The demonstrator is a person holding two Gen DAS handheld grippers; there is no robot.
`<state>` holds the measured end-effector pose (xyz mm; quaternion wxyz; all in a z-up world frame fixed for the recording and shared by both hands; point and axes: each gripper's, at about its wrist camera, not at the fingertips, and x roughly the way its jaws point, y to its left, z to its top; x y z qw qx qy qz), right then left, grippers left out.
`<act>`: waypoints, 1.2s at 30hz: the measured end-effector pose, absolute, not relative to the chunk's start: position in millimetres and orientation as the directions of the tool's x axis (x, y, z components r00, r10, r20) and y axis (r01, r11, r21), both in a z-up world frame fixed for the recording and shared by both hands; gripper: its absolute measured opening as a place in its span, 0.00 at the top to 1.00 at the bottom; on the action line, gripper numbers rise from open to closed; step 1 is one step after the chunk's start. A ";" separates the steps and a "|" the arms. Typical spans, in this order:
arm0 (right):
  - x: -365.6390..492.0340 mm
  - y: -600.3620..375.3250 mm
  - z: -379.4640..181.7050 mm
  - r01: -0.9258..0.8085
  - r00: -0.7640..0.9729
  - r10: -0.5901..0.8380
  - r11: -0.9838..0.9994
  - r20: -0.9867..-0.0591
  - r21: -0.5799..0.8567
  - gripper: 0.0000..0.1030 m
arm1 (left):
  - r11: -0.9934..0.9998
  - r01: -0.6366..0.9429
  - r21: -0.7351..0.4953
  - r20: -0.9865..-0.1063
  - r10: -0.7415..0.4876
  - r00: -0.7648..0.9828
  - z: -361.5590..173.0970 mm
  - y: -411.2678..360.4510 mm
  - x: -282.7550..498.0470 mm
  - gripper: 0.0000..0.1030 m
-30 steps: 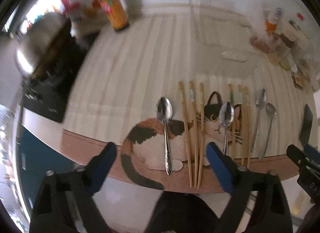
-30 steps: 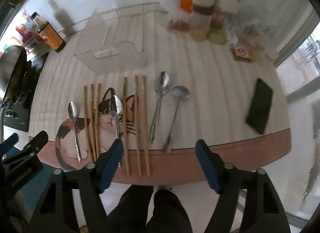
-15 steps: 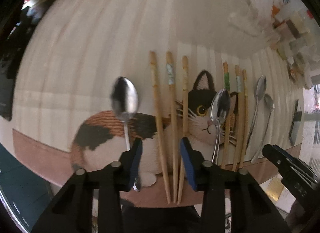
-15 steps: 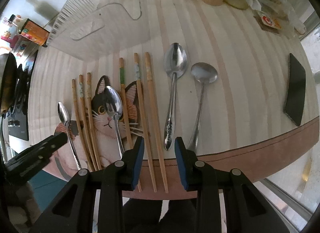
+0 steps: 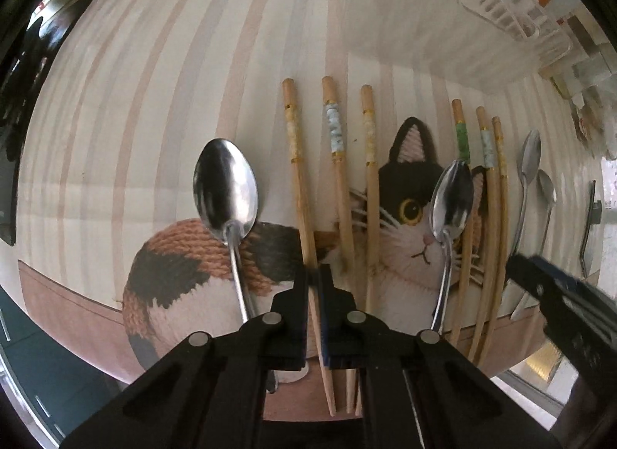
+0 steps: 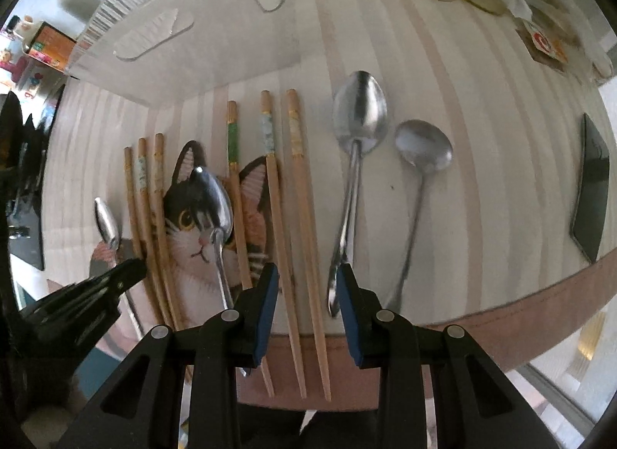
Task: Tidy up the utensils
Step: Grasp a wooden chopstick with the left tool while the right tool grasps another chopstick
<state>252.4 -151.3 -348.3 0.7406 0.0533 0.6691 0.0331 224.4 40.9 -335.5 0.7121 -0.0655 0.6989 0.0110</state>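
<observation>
Both pointing down at the table edge, left gripper (image 5: 315, 275) is clamped on one chopstick (image 5: 300, 194), right gripper (image 6: 304, 287) half-closed around two chopsticks (image 6: 293, 194); lift level, avoid neighbouring spoon (image 6: 356, 148).

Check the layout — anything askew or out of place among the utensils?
One oddity: a lone spoon lies between the two sets of chopsticks, on the cat mat, apart from the paired spoons further right. The chopsticks lie roughly parallel; nothing spilled or visibly damaged.
</observation>
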 end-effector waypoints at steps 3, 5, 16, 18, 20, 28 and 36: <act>259.7 -140.2 -360.0 0.000 0.092 0.064 0.998 -0.994 0.064 0.69 | 0.992 -0.102 -0.078 -0.997 -0.076 0.023 -332.9 52.0 209.0 0.98; 262.8 -133.0 -363.1 -0.012 0.098 0.025 1.000 -0.995 0.024 0.78 | 0.992 -0.099 -0.079 -0.997 -0.077 0.024 -333.0 57.1 202.8 0.98; 258.9 -130.1 -376.0 -0.008 0.052 -0.001 1.000 -0.999 -0.001 0.93 | 0.993 -0.075 -0.087 -0.996 -0.086 0.017 -339.7 72.0 198.2 0.91; 256.0 -135.4 -376.8 -0.022 0.050 -0.017 1.000 -0.999 -0.018 0.93 | 0.994 -0.070 -0.082 -0.996 -0.081 0.020 -341.8 71.1 200.4 0.92; 260.7 -130.3 -378.0 -0.022 0.048 -0.035 0.999 -0.998 -0.036 0.92 | 0.995 -0.063 -0.077 -0.997 -0.076 0.025 -343.6 61.5 204.5 0.94; 245.4 -130.3 -359.2 0.034 0.090 0.013 0.999 -0.996 0.017 0.94 | 1.000 -0.021 -0.011 -0.990 -0.008 0.139 -311.2 43.2 200.8 0.96; 229.9 -138.7 -299.1 0.008 0.193 0.123 0.992 -0.973 0.127 0.94 | 0.999 -0.052 -0.005 -0.970 0.007 0.243 -245.8 40.4 195.0 0.96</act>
